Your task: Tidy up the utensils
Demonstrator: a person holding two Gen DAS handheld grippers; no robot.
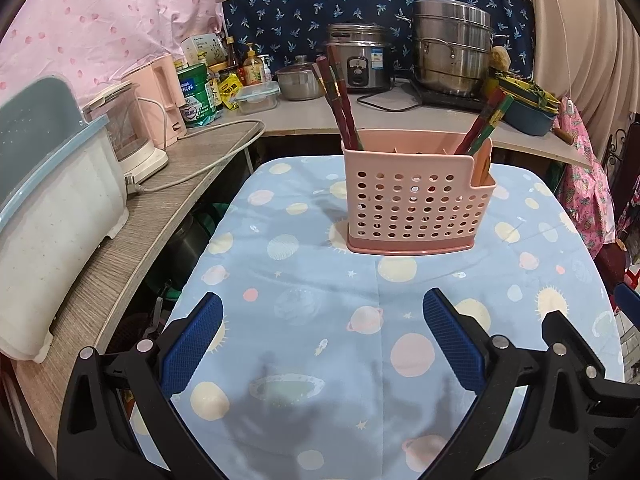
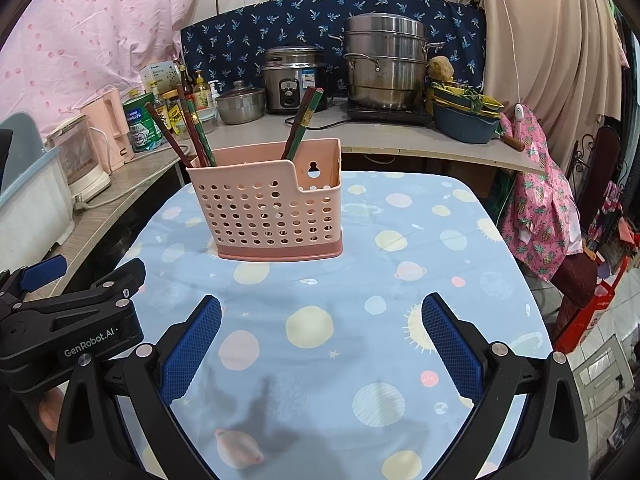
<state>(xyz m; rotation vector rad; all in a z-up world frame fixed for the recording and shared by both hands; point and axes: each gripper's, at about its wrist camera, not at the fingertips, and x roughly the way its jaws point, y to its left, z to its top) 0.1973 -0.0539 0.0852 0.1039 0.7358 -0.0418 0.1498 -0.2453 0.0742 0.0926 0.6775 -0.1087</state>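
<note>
Currently, a pink perforated plastic utensil holder [image 1: 416,208] is standing upright on the table covered by a light blue planet-print cloth [image 1: 312,320], toward its far half. Dark red and green chopsticks are leaning in it in two bunches: one at the holder's left end [image 1: 340,108] and one at its right end [image 1: 486,120], tilting outward. Both claws are hovering over the near part of the cloth, well apart from the holder. The left gripper [image 1: 322,340] is gaping wide with nothing between its blue-padded fingers, and the right gripper [image 2: 320,340] is likewise spreading wide and gripping nothing. Behind the table, a steel rice cooker [image 1: 360,60] and stacked steel pots [image 1: 452,48] are sitting on a counter.
</note>
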